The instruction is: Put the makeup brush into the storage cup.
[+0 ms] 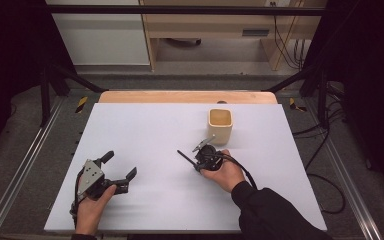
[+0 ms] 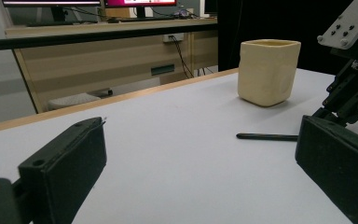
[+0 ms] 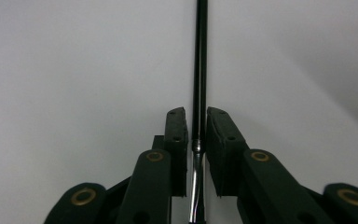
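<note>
Spreading across most of the high view, we see the white board (image 1: pixel 150 130), a flat matte sheet laid over a pale wooden table (image 1: pixel 130 96) whose far edge shows beyond it. Next in size comes the cream cup (image 1: pixel 220 125), a squarish container with rounded corners, a dull smooth wall and an open top, standing upright on the far right part of the board.

Our left gripper (image 1: pixel 120 167) rests at the near left of the board, its two blocky black jaws spread wide with nothing between them and a grey three-cornered plate on top. Our right gripper (image 1: pixel 194 161) sits right of the board's middle, just on the near side of the cup, and its jaws are clamped on the black pen (image 3: pixel 199 70). We see their flat dark pads pressing either side of a thin, round, glossy shaft, with a shiny metal section running back between the jaws.

The pen is the slimmest thing here. Its long axis runs along the gripper's own line, low over the board, and its free end points to the far left, away from the cup.
</note>
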Motion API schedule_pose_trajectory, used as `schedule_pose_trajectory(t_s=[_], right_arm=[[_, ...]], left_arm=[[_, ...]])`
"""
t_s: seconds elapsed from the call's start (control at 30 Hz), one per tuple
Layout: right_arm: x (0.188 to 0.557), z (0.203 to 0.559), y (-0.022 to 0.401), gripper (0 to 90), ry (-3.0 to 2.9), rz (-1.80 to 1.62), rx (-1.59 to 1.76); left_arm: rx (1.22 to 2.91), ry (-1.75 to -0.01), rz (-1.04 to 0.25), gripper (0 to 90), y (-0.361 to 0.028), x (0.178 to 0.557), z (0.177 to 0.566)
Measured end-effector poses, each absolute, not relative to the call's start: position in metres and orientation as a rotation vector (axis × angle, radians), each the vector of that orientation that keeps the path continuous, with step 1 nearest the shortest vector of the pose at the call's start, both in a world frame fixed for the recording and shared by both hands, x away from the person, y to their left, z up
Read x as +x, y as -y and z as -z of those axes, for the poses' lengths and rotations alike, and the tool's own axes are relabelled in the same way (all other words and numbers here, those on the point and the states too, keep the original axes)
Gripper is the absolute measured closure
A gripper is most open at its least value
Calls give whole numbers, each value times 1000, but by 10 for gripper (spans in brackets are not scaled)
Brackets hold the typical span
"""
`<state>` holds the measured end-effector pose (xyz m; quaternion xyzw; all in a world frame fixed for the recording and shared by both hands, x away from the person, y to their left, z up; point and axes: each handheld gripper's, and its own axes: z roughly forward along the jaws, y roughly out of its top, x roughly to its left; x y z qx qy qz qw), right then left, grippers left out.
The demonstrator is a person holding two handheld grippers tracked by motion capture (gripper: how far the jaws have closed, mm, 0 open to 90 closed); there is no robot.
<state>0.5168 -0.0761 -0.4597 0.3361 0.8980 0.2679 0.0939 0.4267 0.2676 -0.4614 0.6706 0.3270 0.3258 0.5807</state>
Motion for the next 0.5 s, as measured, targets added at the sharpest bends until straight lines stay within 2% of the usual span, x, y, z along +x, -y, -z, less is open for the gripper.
schedule_pose_trajectory(t_s=[0.13,0.5], right_arm=[[518,461,77,831,-2666,-785,999],[518,457,79,840,-2669,-799,961]], left_arm=[[1565,-765,-758,17,-268,426,461],[1569,-754,-765,26,-265,425,460]])
